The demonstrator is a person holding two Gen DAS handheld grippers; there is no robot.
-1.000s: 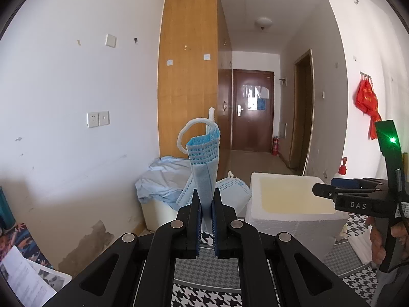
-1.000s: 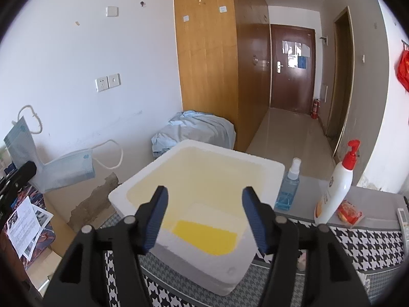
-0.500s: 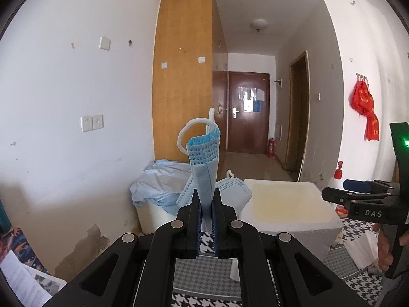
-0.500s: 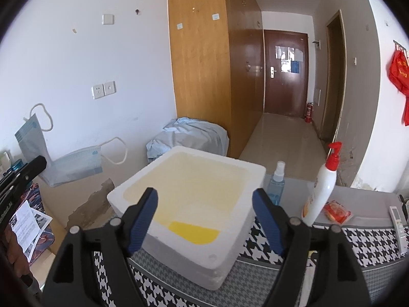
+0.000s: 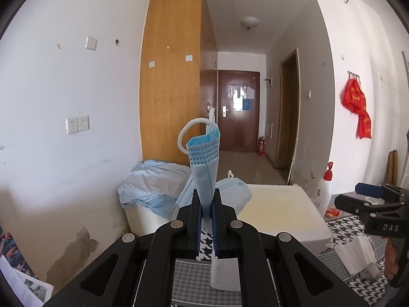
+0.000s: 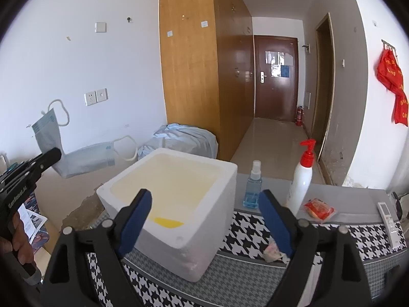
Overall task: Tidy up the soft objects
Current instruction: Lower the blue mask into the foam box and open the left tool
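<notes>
My left gripper (image 5: 207, 199) is shut on a blue face mask (image 5: 204, 168), which sticks up between the jaws with its white ear loop on top. In the right wrist view the left gripper (image 6: 52, 153) holds the mask (image 6: 84, 157) in the air left of a white foam box (image 6: 168, 199). A yellow item (image 6: 167, 221) lies inside the box. My right gripper (image 6: 205, 220) is open and empty, in front of the box, above the houndstooth cloth (image 6: 250, 232).
A blue spray bottle (image 6: 253, 186), a white pump bottle (image 6: 303, 176), a red packet (image 6: 319, 208) and a remote (image 6: 389, 221) stand right of the box. Crumpled white tissue (image 5: 358, 255) lies on the cloth. A bin with a pale blue bag (image 6: 179, 140) is behind.
The left gripper has lifted and tilted up with the mask. The right gripper has opened wider and drawn back from the foam box.
</notes>
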